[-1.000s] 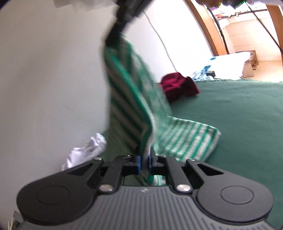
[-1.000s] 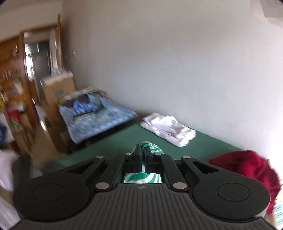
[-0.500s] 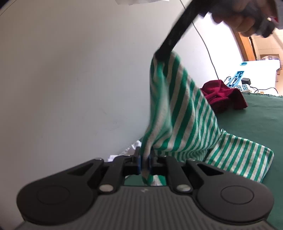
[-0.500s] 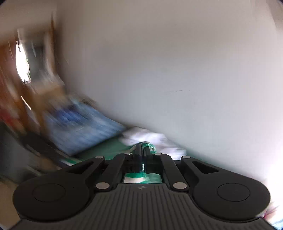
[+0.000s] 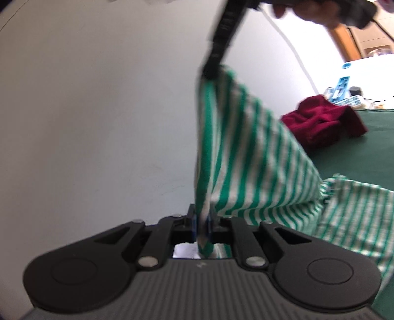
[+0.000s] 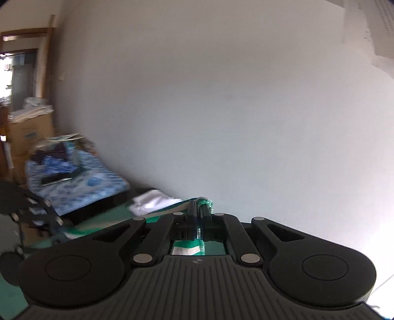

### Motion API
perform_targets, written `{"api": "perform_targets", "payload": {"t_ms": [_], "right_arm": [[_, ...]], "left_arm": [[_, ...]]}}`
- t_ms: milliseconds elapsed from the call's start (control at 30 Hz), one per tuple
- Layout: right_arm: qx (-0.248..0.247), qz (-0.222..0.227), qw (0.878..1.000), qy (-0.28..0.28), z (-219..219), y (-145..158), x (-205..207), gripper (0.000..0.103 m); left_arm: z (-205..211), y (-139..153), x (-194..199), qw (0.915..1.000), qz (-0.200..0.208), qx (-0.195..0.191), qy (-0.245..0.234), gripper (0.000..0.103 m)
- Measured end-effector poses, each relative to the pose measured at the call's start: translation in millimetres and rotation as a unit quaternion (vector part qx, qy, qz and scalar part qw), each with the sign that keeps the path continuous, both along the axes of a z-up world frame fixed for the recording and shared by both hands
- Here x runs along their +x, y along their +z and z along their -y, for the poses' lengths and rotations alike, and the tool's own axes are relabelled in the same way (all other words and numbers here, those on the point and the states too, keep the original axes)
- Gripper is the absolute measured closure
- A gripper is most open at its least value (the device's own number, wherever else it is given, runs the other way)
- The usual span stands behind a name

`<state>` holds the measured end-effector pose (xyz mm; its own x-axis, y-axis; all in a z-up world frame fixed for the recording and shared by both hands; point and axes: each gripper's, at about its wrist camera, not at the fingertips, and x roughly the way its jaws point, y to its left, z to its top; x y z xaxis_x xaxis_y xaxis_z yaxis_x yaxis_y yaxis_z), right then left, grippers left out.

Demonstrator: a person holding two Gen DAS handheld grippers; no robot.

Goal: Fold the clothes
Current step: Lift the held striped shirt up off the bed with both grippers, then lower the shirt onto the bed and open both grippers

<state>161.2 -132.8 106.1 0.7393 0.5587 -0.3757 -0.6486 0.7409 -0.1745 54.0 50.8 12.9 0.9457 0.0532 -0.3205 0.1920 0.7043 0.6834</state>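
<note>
two tongs, one striped garment held up off the green surface

one white wall [image 6: 246,110] fills most of both wrist views. one green cloth-covered surface [image 5: 364,152] lies below it, and i count three garments on or above it: one green-and-white striped garment [image 5: 246,152], one crumpled dark red garment [image 5: 320,123] lying well behind it, and one folded white pile [image 6: 152,203] near the wall. beyond the surface end stands one low bed or table under a blue patterned cover [image 6: 73,182], with cardboard boxes [image 6: 27,133] and a wooden door frame [image 6: 46,49] behind it.

the striped garment hangs stretched between my two tongs, its lower part trailing onto the green surface at the right. my left gripper [image 5: 202,227] is clenched on one edge of it, the cloth pinched between the blue pads. my right gripper [image 6: 198,222] is clamped on another edge, a bunch of green hem sticking out past the fingertips. from the left wrist i see that right gripper [image 5: 211,71] above, my hand [image 5: 317,12] around its handle, blurred.
</note>
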Motion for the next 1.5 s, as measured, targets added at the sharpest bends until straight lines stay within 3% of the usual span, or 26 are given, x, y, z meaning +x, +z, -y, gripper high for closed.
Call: {"api": "perform_targets", "payload": {"t_ms": [167, 267, 433, 567, 767, 1033, 1300, 1400, 1467, 1500], "right_arm": [[0.0, 0.015, 0.999, -0.043, 4, -7, 16, 0.102], [0.015, 0.01, 0.998, -0.053, 7, -5, 22, 0.102], [0.06, -0.019, 0.997, -0.036, 33, -2, 8, 0.102], [0.075, -0.038, 0.996, -0.01, 57, -11, -41, 0.102], [0.082, -0.088, 0.993, -0.007, 81, -50, -119, 0.102], [0.051, -0.157, 0.985, -0.059, 66, -134, -177, 0.102], [-0.057, -0.184, 0.979, -0.066, 43, -219, -200, 0.102], [-0.078, -0.187, 0.977, -0.059, 40, -224, -198, 0.101], [-0.047, -0.192, 0.979, -0.054, 45, -216, -197, 0.095], [-0.031, -0.194, 0.979, -0.052, 47, -211, -197, 0.092]], "left_arm": [[4, 4, 43, 0.9985, 0.017, 0.039, 0.033, 0.09], [12, 8, 50, 0.9988, 0.021, 0.035, 0.028, 0.09], [12, 1, 21, 0.9988, 0.019, 0.045, -0.01, 0.089], [6, -11, -13, 0.9983, -0.01, 0.034, -0.045, 0.089], [14, -47, -71, 0.9927, -0.06, 0.03, -0.1, 0.089], [14, -99, -116, 0.9854, -0.133, -0.006, -0.107, 0.089], [48, -154, -159, 0.9667, -0.19, 0.036, -0.167, 0.089], [50, -168, -178, 0.9605, -0.2, 0.057, -0.185, 0.092], [49, -164, -184, 0.9602, -0.191, 0.069, -0.191, 0.081], [48, -159, -185, 0.9613, -0.187, 0.068, -0.191, 0.081]]}}
